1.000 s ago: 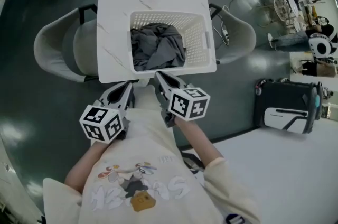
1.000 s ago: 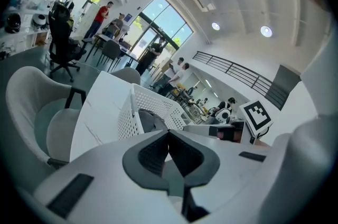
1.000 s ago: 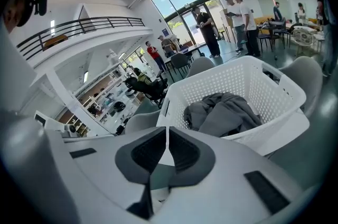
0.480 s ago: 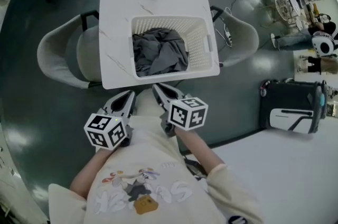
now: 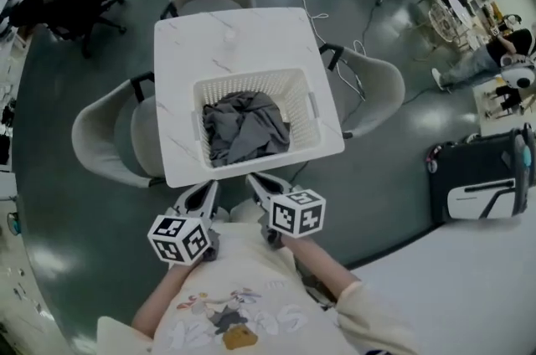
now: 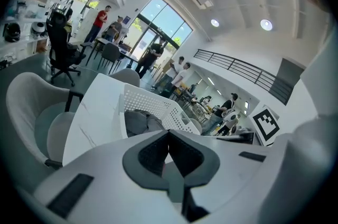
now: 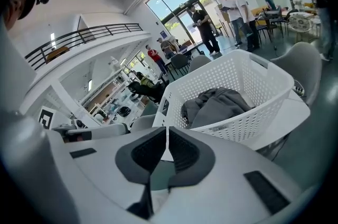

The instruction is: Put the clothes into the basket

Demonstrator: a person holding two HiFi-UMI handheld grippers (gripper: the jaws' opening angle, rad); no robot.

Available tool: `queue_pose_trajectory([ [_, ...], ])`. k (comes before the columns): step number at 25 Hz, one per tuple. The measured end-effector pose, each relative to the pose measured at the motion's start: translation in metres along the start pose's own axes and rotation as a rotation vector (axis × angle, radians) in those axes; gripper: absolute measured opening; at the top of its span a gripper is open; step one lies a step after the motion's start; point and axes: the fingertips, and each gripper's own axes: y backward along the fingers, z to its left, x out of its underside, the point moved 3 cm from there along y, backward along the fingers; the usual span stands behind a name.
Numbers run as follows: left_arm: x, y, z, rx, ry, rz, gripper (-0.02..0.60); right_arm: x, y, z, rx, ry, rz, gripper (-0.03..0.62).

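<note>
The left gripper [image 5: 207, 190] and right gripper [image 5: 255, 182] were squeezed closed, empty. Just ahead, clothes [image 5: 243, 127] lay in the basket [image 5: 314, 106]; a bump forward could shove it off the table [image 5: 193, 43].

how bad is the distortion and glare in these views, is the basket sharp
Head view: heavy fisheye, the floor bends round the table; basket and grey clothes are sharp. Left gripper view: dark rounded corners, window and ceiling lights glare, left gripper fills the lower frame. Right gripper view: same dark corners, bright window, basket clear.
</note>
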Motion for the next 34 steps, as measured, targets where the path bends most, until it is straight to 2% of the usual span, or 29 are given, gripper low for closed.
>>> queue_pose_trajectory([
  [3,-0.001,-0.01,-0.016,-0.005,-0.017,0.011,0.011,-0.01,0.019,-0.003,-0.01,0.002,-0.045,0.02],
  [8,-0.004,-0.031,-0.042,0.027,-0.045,0.036,0.009,0.002,0.042,-0.009,0.001,0.053,-0.062,0.02],
  [12,-0.007,-0.036,-0.063,0.043,-0.121,0.05,0.011,0.004,0.055,-0.017,0.025,0.06,-0.093,0.008],
  [17,0.005,-0.036,-0.081,0.036,-0.206,0.082,0.011,0.004,0.06,-0.014,-0.01,0.062,-0.109,0.008],
  [23,0.026,-0.035,-0.091,0.04,-0.217,0.089,0.011,0.025,0.071,-0.012,0.0,0.087,-0.136,0.008],
  [29,0.036,-0.035,-0.101,0.058,-0.227,0.079,0.009,0.034,0.083,-0.025,0.032,0.056,-0.147,0.008],
  [34,0.042,-0.035,-0.114,0.073,-0.251,0.071,0.011,0.03,0.096,-0.023,0.028,0.092,-0.198,0.008],
])
